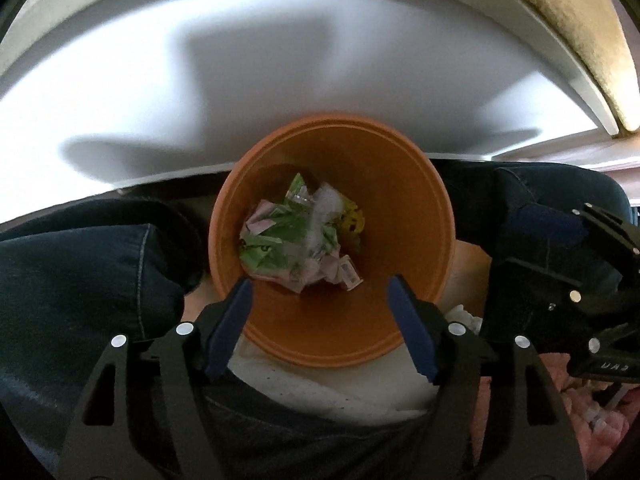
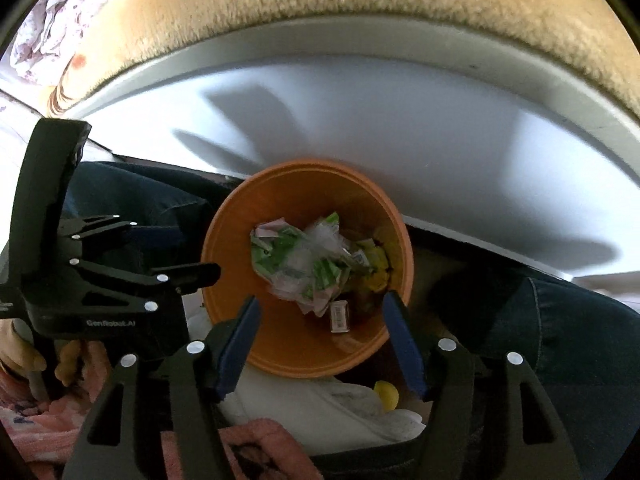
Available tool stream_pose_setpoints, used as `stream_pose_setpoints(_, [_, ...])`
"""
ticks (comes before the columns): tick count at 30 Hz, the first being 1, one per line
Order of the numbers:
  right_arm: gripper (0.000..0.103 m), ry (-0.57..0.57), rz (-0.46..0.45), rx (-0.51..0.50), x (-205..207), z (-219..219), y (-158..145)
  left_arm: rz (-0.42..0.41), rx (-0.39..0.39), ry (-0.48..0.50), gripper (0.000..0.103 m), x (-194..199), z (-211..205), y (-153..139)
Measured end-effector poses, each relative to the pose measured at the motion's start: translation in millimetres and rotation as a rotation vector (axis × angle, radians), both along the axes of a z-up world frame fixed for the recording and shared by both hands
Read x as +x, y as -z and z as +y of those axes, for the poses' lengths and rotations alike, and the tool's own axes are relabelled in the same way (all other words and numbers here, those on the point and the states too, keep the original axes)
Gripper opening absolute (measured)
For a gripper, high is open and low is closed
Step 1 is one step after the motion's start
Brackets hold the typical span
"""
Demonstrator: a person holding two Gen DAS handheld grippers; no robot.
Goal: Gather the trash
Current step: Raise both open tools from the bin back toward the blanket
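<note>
An orange bin (image 1: 420,216) stands on the floor below the table edge, between the person's knees. In it lie crumpled green, pink and clear wrappers (image 1: 296,236). My left gripper (image 1: 320,292) is open and empty, held above the bin's near rim. In the right wrist view the same orange bin (image 2: 236,248) holds the wrappers (image 2: 316,264) and something yellow at the right. My right gripper (image 2: 320,308) is open and empty above the bin's near rim. The left gripper's body (image 2: 100,280) shows at the left of that view.
A white table (image 1: 280,80) lies beyond the bin, with a beige carpet (image 2: 360,12) past it. The person's jeans-clad legs (image 1: 80,264) flank the bin. The right gripper's body (image 1: 580,280) is at the right. A small yellow object (image 2: 386,396) lies on white cloth.
</note>
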State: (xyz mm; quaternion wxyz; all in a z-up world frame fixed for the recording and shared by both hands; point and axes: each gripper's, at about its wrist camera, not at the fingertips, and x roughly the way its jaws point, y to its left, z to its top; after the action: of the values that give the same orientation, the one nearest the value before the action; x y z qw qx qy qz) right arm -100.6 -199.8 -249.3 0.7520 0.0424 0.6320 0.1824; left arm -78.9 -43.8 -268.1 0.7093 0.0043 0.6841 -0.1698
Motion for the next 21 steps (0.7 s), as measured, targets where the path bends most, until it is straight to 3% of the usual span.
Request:
stream_pose_setpoints(7, [0.063,0.017,-0.043,0.011,-4,-5,-16,-0.084,0.032,0.016,0.069,-2,-2,-24])
stream_pose_setpoints(11, [0.064,0.029,-0.1,0.03,-3,-11,-39,-0.152,0.018,0.03,0.069,-2,-3,-53])
stream_pose_setpoints(16, [0.071,0.033,-0.227,0.047,2,-22,-81,-0.265,-0.038,0.021,0.069,5,-1,-102])
stream_pose_setpoints(18, [0.073,0.032,-0.294,0.06,5,-28,-103,-0.331,-0.05,0.012,0.079,9,-1,-124])
stream_pose_setpoints(21, [0.084,0.073,-0.411,0.065,18,-44,-136,-0.462,-0.038,0.002,0.083,16,-1,-155])
